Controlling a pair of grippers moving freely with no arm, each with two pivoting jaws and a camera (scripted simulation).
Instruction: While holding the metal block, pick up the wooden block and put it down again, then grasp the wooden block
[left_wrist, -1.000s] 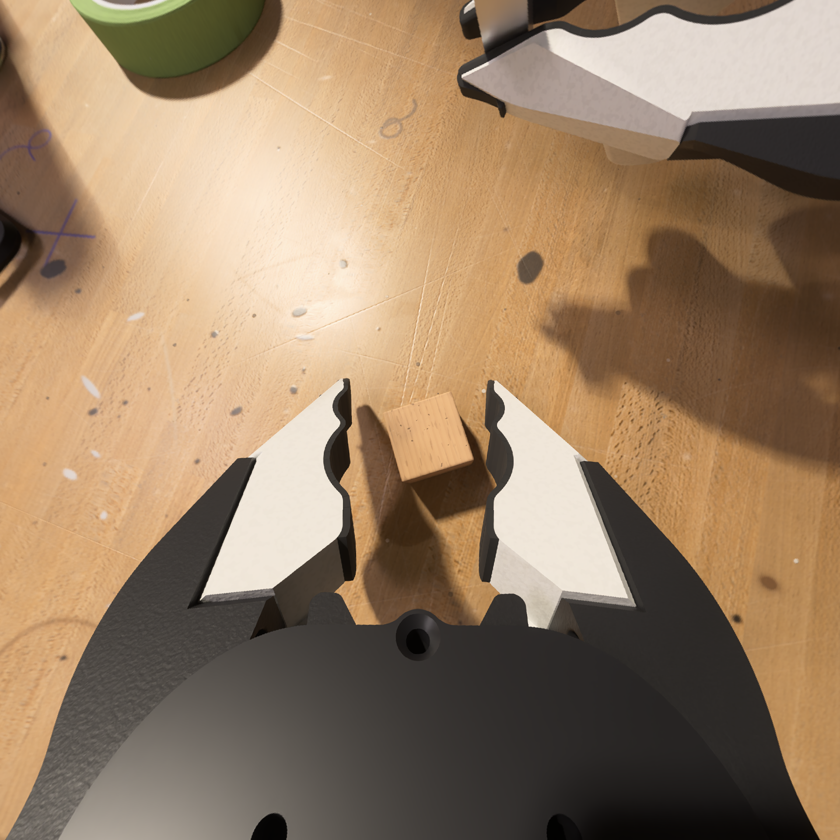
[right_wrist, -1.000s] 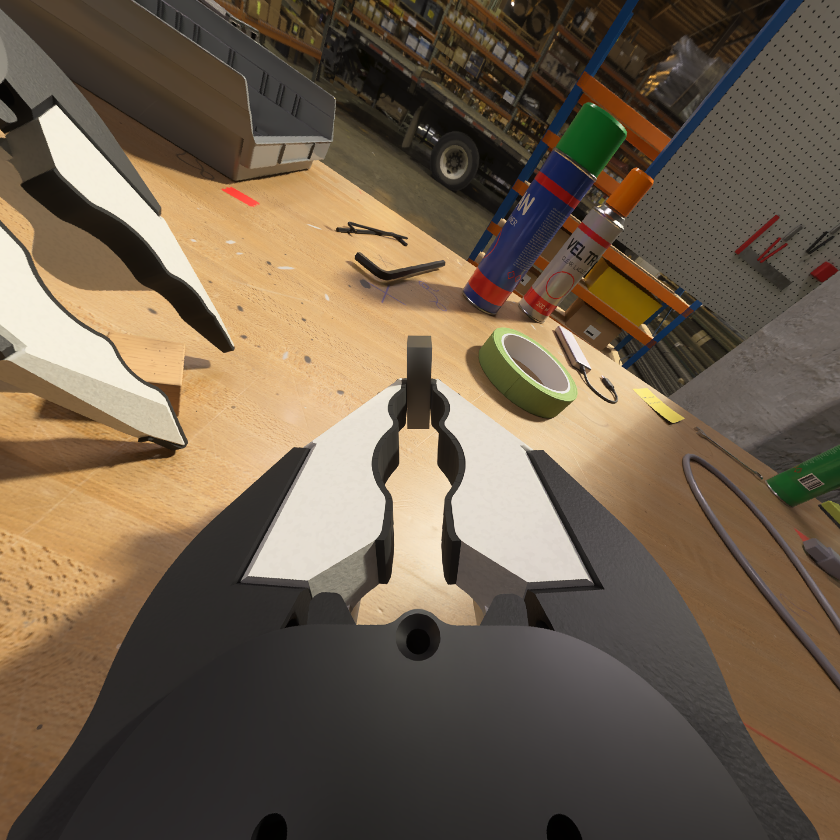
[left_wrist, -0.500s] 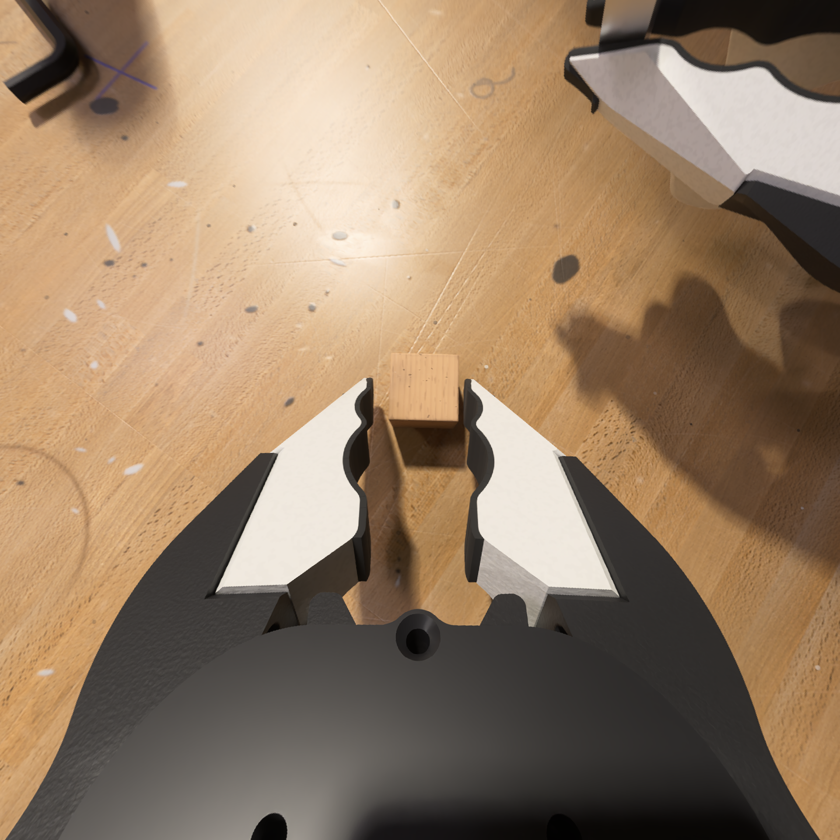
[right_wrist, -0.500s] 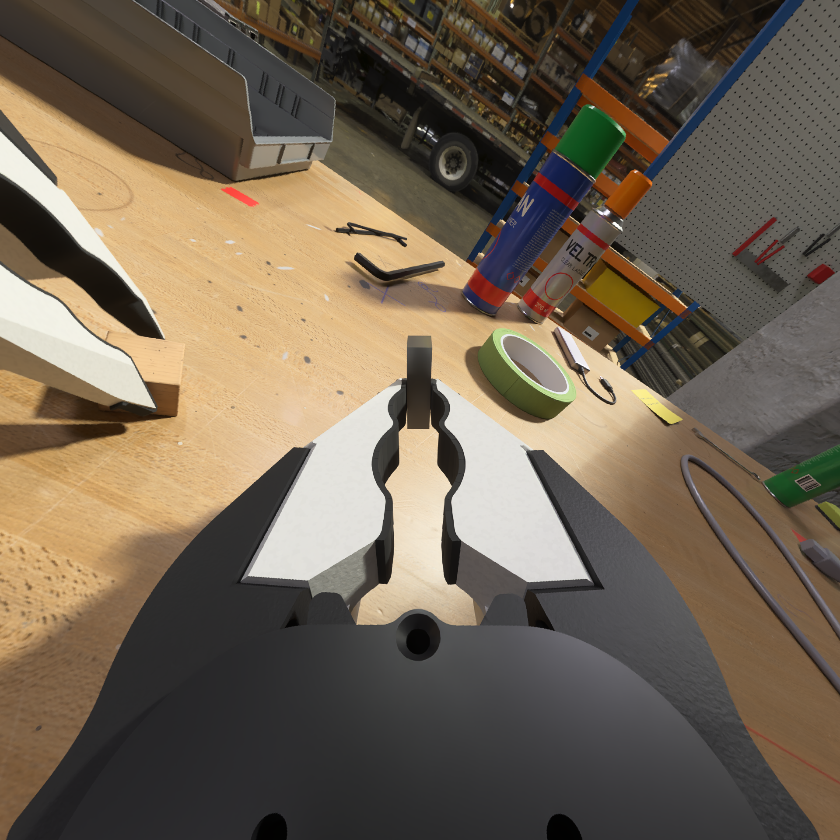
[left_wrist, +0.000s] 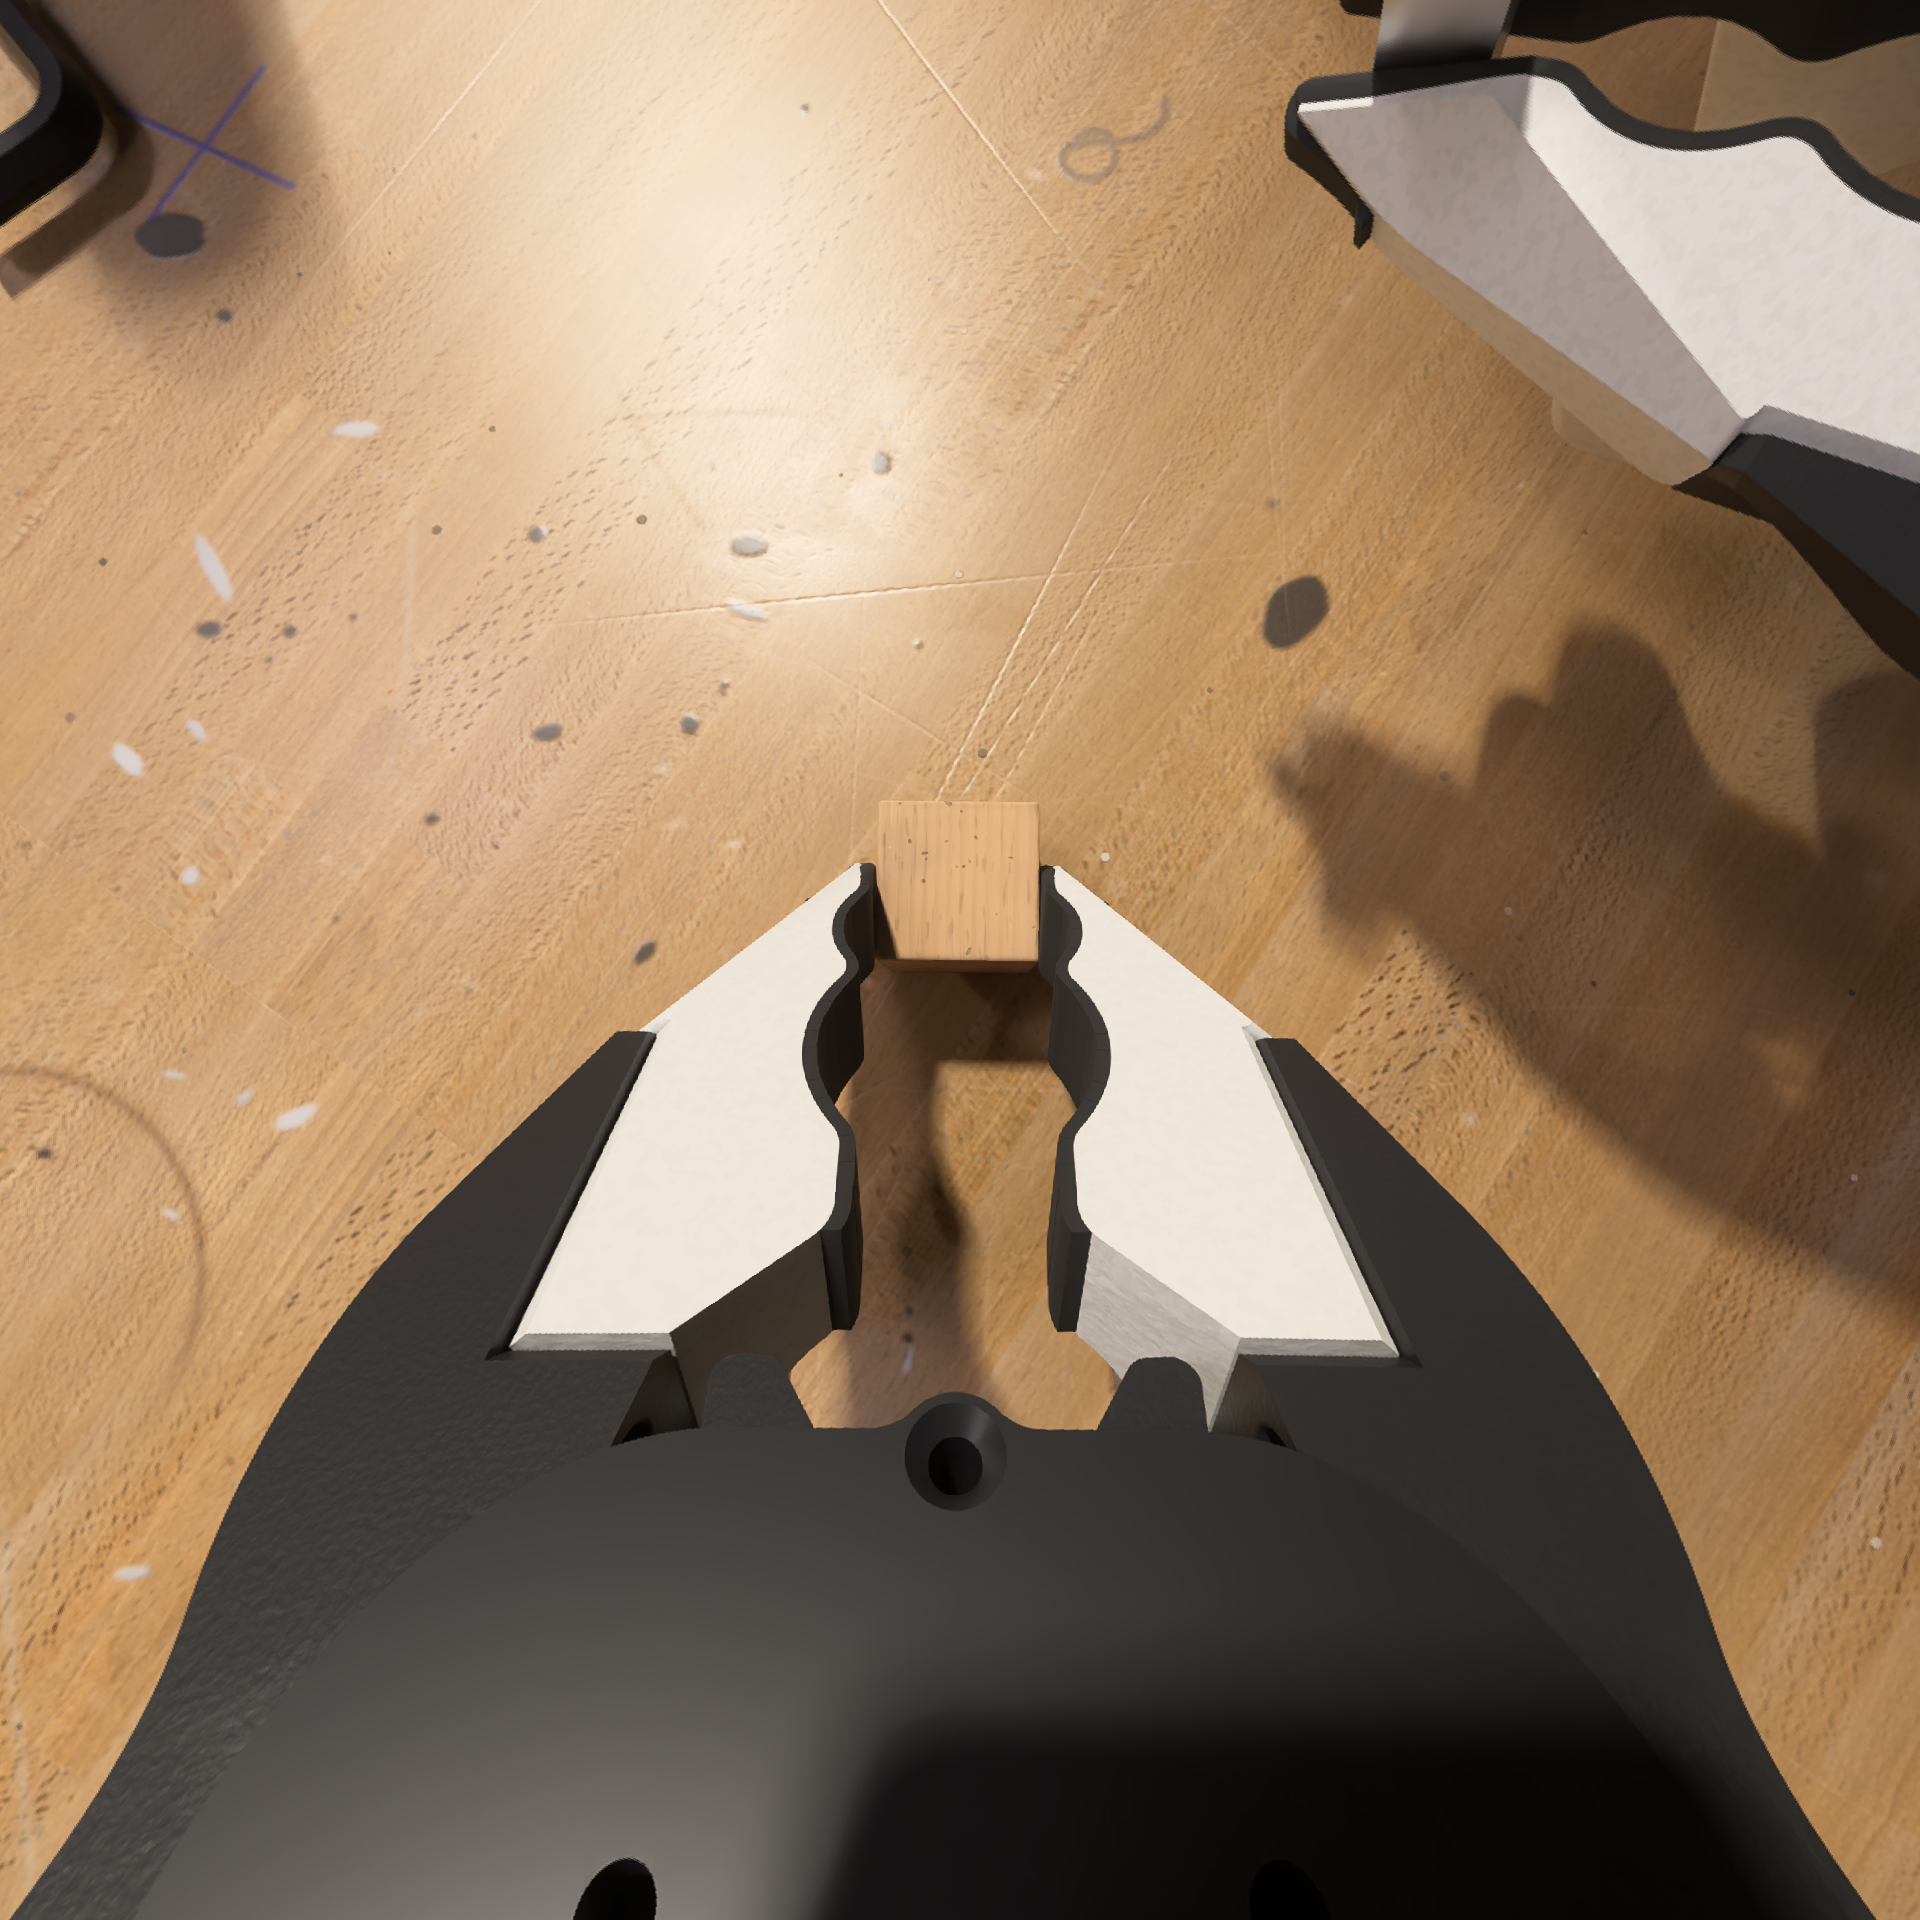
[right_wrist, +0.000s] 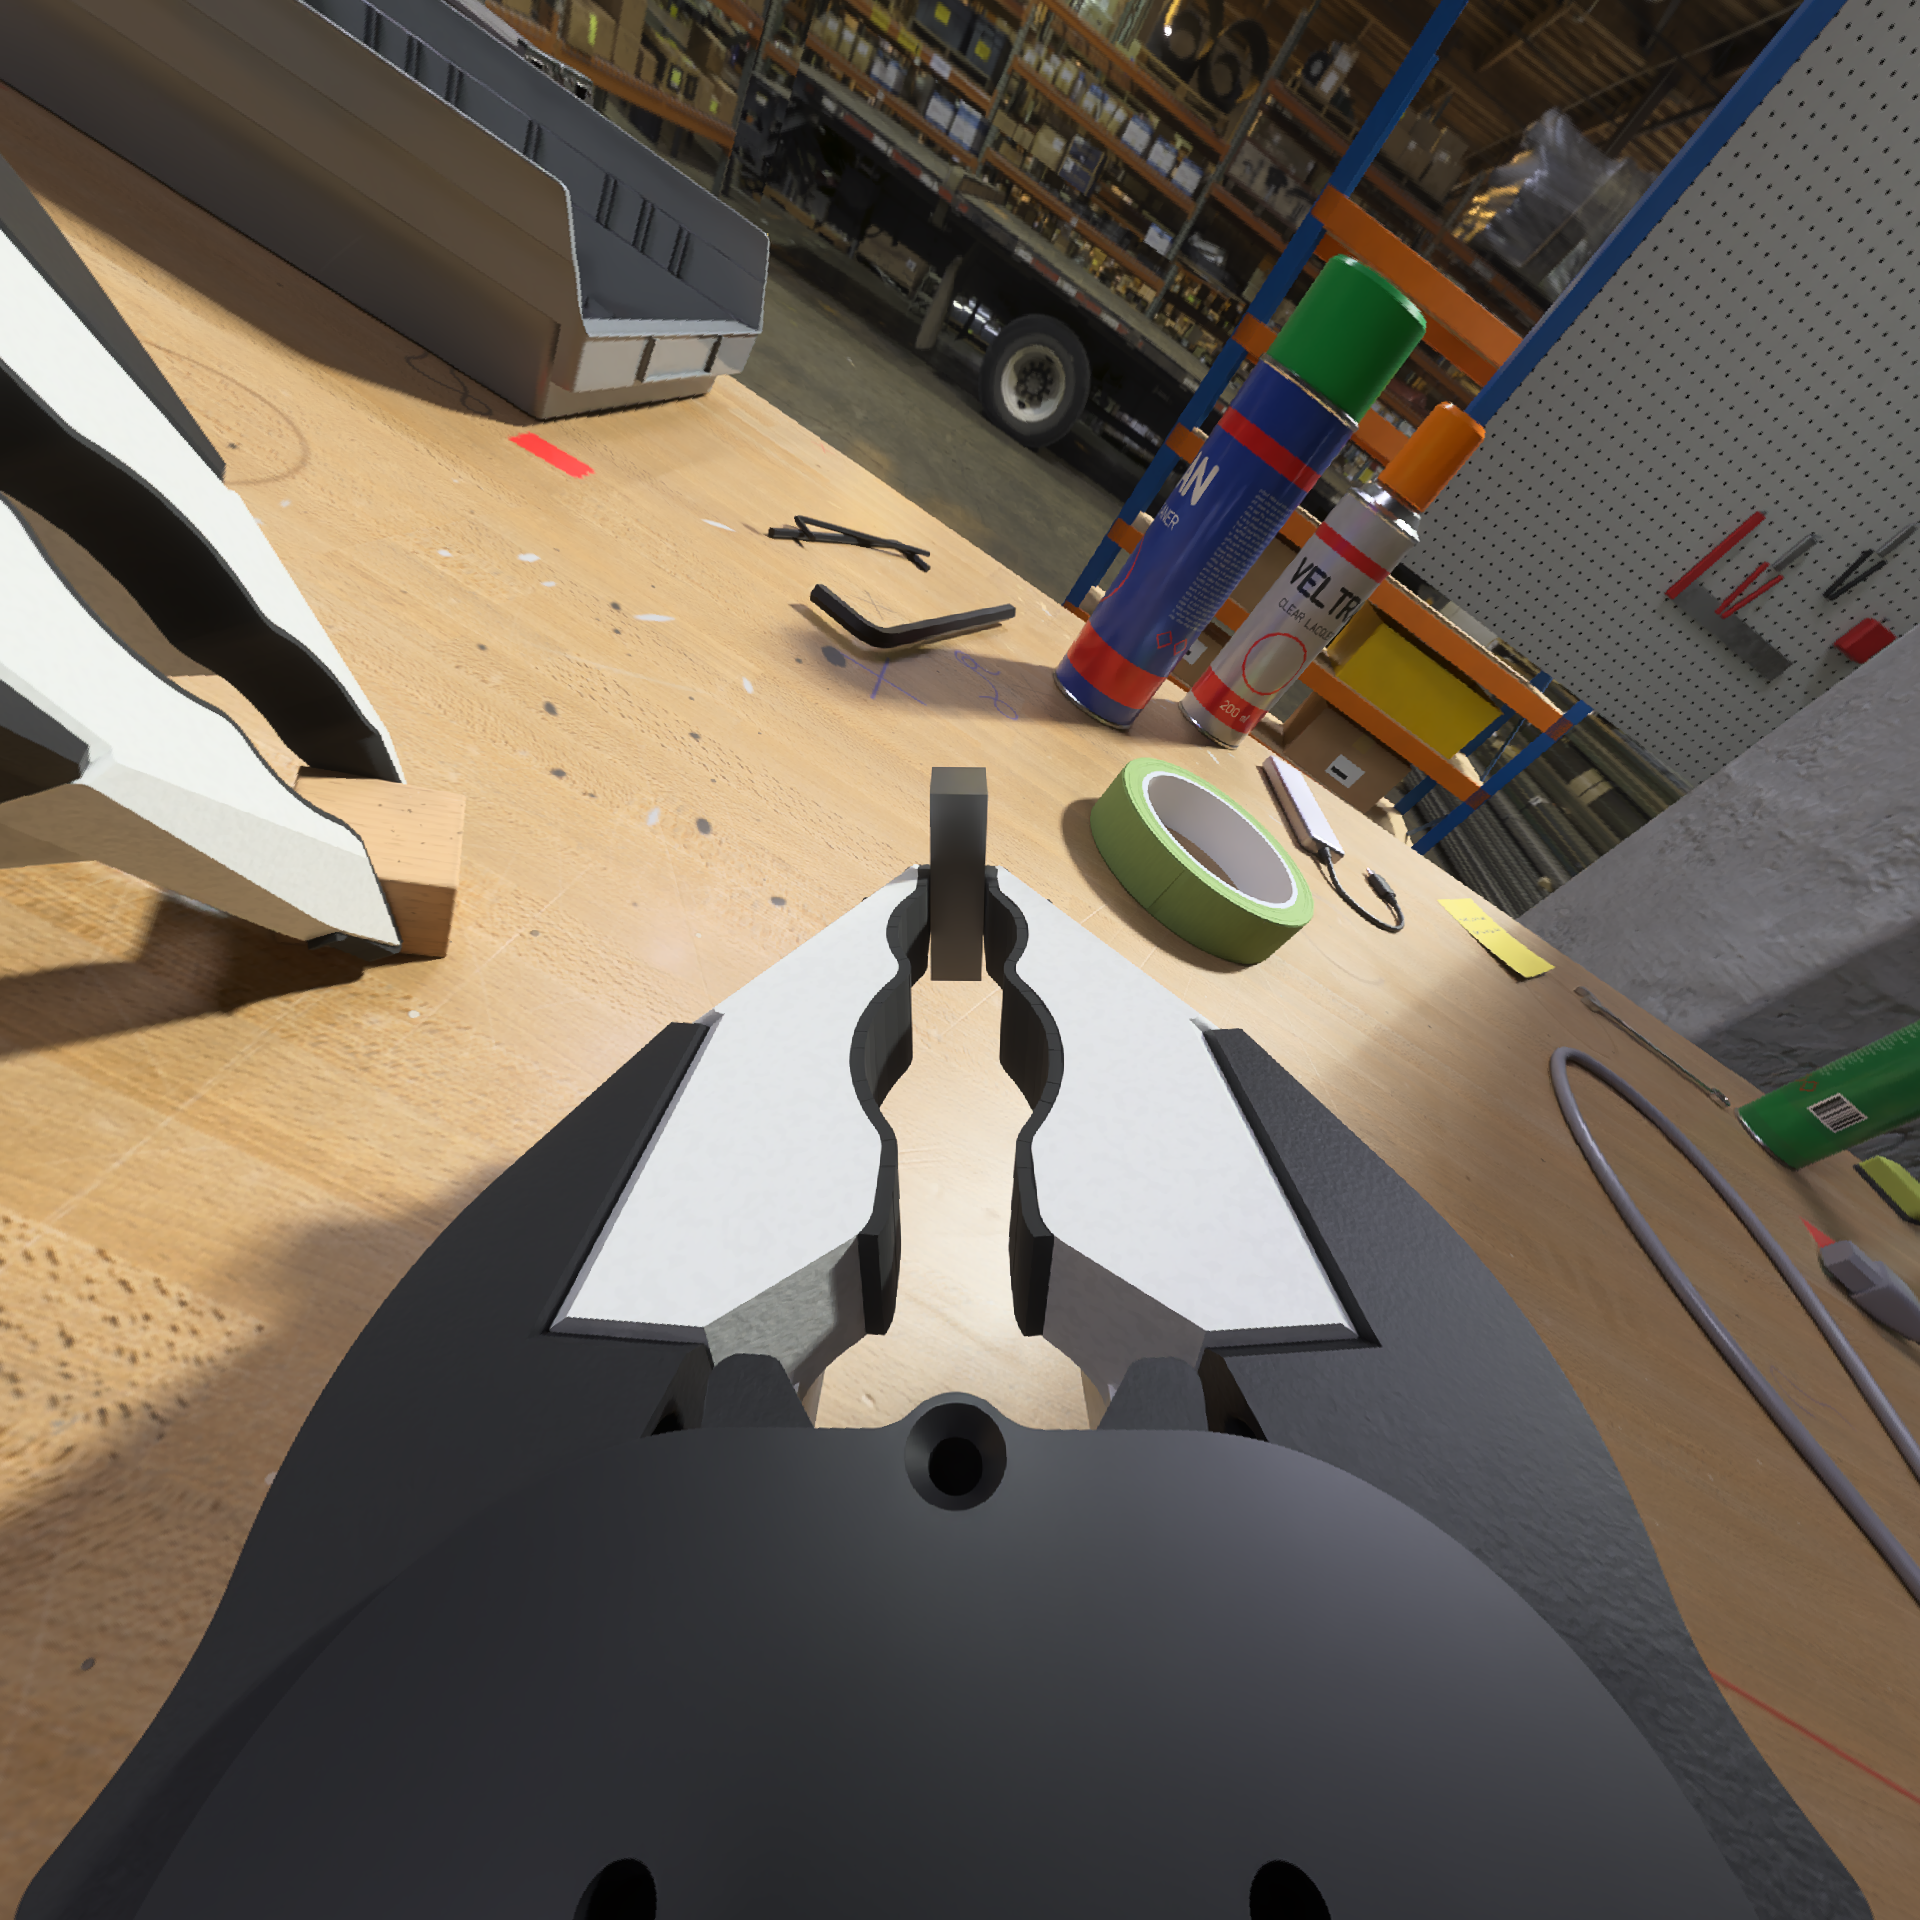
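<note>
The wooden block (left_wrist: 957, 883), a small light-brown cube, sits on the workbench between the tips of my left gripper (left_wrist: 956, 878). Both fingertips press its sides, so the gripper is shut on it. In the right wrist view the block (right_wrist: 410, 862) rests on the bench at the left, with the left gripper's white fingers (right_wrist: 187, 831) around it. My right gripper (right_wrist: 957, 883) is shut on the metal block (right_wrist: 957, 821), a dark grey slab held upright above the bench. One right finger (left_wrist: 1621, 239) shows at the top right of the left wrist view.
A green tape roll (right_wrist: 1195, 862) lies just right of the metal block. Two spray cans (right_wrist: 1247, 499) stand behind it. A black bent bracket (right_wrist: 904, 623) lies beyond, a grey bin (right_wrist: 416, 208) at the far left, and a grey cable (right_wrist: 1714, 1247) at the right.
My left gripper turned square to the wooden block, moved forward over it, and its fingers closed from wide open onto the block's sides. The right gripper held still with the metal block.
</note>
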